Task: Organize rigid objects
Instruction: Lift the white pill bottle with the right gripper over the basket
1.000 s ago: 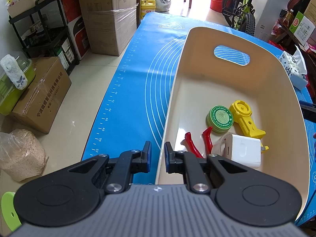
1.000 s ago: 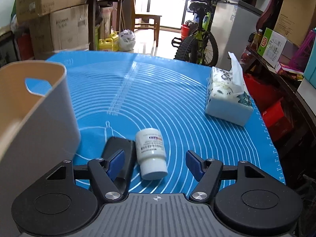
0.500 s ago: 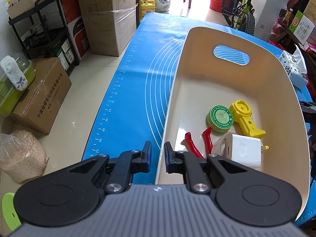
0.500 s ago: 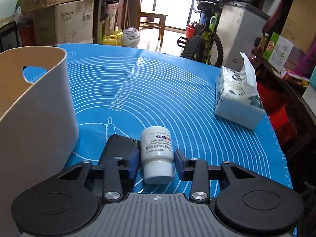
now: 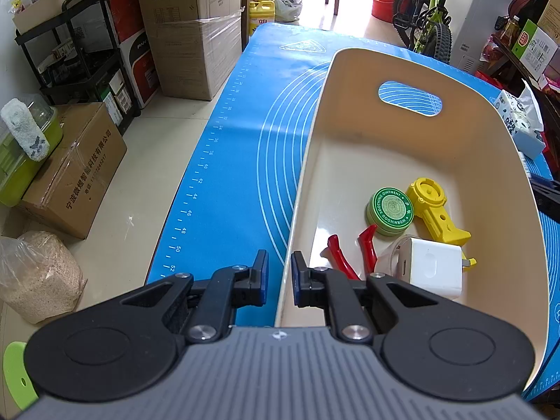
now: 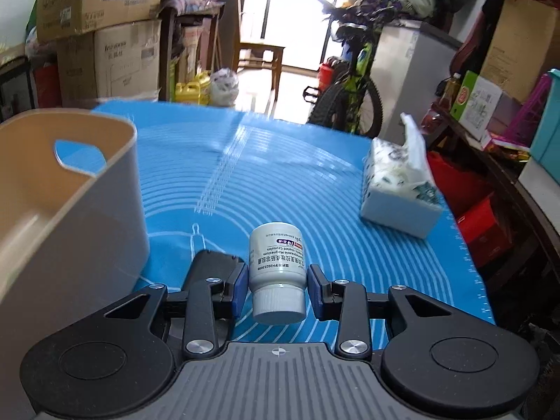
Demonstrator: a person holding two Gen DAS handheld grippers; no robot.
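Right gripper (image 6: 277, 286) clamped on white pill bottle (image 6: 276, 269), blue pads pressing both sides of the body just above the ribbed cap, cap end toward camera, labelled end pointing away. Its jaws have just been closing, and the bottle sits between them. Whether the bottle is clear of the blue silicone mat (image 6: 287, 175) or touching it cannot be told. Black flat device (image 6: 210, 264) lies on mat just left of the bottle, partly behind the left finger. Tissue pack (image 6: 399, 189) sits further off to the right on the mat, well apart from the bottle.

Left gripper (image 5: 279, 278) pinches the near wall of the beige plastic bin (image 5: 402, 70), one pad outside, one inside, rim between them. Jaws narrow, gripping the wall. In the right wrist view the same bin (image 6: 87, 189) stands to the left of the bottle, near but apart, handle cut-out visible.

Inside bin: green ointment tin (image 5: 390, 211), yellow plastic part (image 5: 432, 206) just right of it and touching or nearly so, red-handled pliers (image 5: 350, 252) at near side, white charger block (image 5: 432, 267) beside the pliers handles, lying over the yellow part's near end.

Background: cardboard boxes (image 5: 196, 35), bicycle (image 5: 430, 24), both off the table.
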